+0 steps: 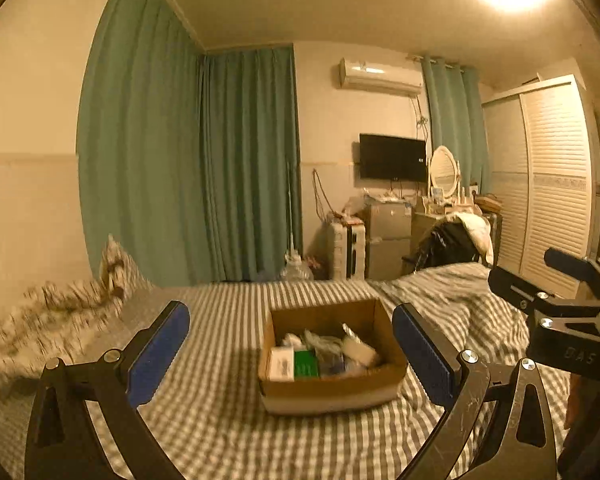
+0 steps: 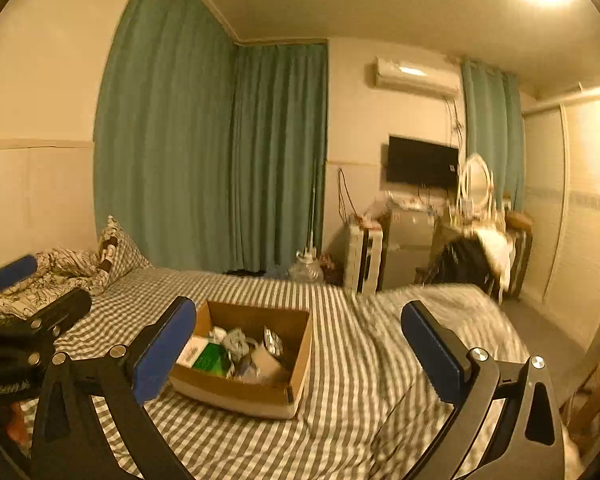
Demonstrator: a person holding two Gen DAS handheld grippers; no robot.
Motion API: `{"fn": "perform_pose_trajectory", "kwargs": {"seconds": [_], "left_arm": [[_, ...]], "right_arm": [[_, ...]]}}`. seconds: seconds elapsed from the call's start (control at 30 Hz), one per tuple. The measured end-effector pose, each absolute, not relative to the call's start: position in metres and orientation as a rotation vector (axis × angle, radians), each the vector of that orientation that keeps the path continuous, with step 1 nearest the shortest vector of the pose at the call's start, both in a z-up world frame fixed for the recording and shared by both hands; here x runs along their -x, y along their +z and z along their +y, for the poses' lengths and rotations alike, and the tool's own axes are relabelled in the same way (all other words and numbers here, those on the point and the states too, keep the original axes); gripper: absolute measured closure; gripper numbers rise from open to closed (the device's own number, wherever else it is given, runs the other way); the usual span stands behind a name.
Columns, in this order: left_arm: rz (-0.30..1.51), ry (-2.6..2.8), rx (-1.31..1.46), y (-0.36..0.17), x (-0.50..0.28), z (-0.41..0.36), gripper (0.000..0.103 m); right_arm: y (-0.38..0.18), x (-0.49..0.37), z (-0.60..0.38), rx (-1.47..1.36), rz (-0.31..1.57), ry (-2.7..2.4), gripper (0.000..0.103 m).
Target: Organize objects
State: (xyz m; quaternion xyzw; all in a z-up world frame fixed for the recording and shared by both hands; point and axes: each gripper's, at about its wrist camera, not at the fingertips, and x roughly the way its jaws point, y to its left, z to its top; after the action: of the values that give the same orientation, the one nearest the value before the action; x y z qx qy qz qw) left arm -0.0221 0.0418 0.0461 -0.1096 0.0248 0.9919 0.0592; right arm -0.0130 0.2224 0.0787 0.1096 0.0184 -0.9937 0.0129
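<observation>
Two tools are hovering over the bed (image 1: 227,420), both spread wide and holding nothing: the left tool (image 1: 289,354) and the right tool (image 2: 300,354). Between them a cardboard box (image 1: 332,390) is sitting on the checked sheet, holding small packets whose labels are too blurred to read.

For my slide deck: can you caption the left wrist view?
Open left gripper hovering before a cardboard box of small items on a checked bed, right gripper alongside.
</observation>
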Motion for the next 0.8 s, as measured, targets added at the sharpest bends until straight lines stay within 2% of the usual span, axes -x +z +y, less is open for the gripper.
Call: {"fn": "perform_pose_trajectory", "kwargs": {"seconds": [0.2, 0.8], "left_arm": [[0.079, 3.002, 0.423, 0.028, 0.031, 0.044, 0.0], [0.058, 3.013, 0.493, 0.019, 0.033, 0.038, 0.0]], "right_arm": [[0.04, 0.031, 0.229, -0.495, 0.066, -3.105, 0.0], [0.035, 0.038, 0.227, -0.542, 0.062, -3.104, 0.0]]}}
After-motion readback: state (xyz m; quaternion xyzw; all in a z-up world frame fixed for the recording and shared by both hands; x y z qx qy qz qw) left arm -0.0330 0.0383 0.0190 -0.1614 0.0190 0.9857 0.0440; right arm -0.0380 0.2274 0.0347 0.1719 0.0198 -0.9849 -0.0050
